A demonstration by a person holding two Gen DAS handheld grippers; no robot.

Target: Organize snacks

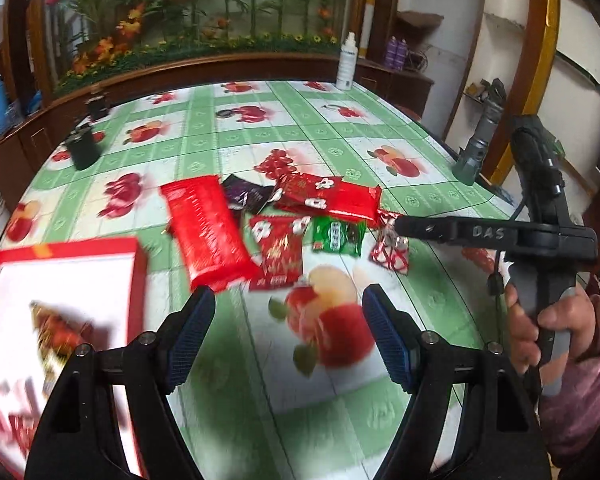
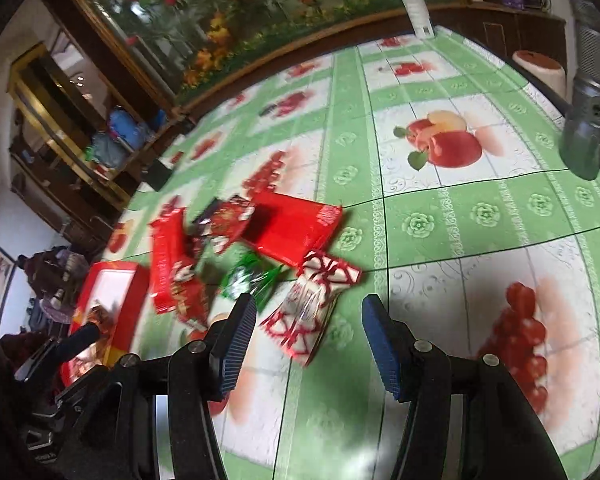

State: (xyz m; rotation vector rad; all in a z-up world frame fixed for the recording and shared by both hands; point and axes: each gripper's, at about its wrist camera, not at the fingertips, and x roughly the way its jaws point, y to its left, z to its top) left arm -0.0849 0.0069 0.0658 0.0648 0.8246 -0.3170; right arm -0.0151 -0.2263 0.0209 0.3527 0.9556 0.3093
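Table (image 1: 260, 400) in fruit-print cloth, red box (image 1: 136, 276) at its left edge, snack pile mid-table. Left gripper (image 1: 288, 332) jaws apart, empty; long red pack (image 1: 208, 228) just ahead, long axis running away from jaws. Right gripper (image 2: 308, 332) released, empty; red-white packet (image 2: 312, 308) nearest, green packet (image 2: 248, 280) alongside crowds it.

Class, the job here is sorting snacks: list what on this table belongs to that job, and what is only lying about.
Belongs to the job:
red box
long red packet
green packet
red-and-white packet
purple packet

Lying about:
white bottle
dark cup
grey torch
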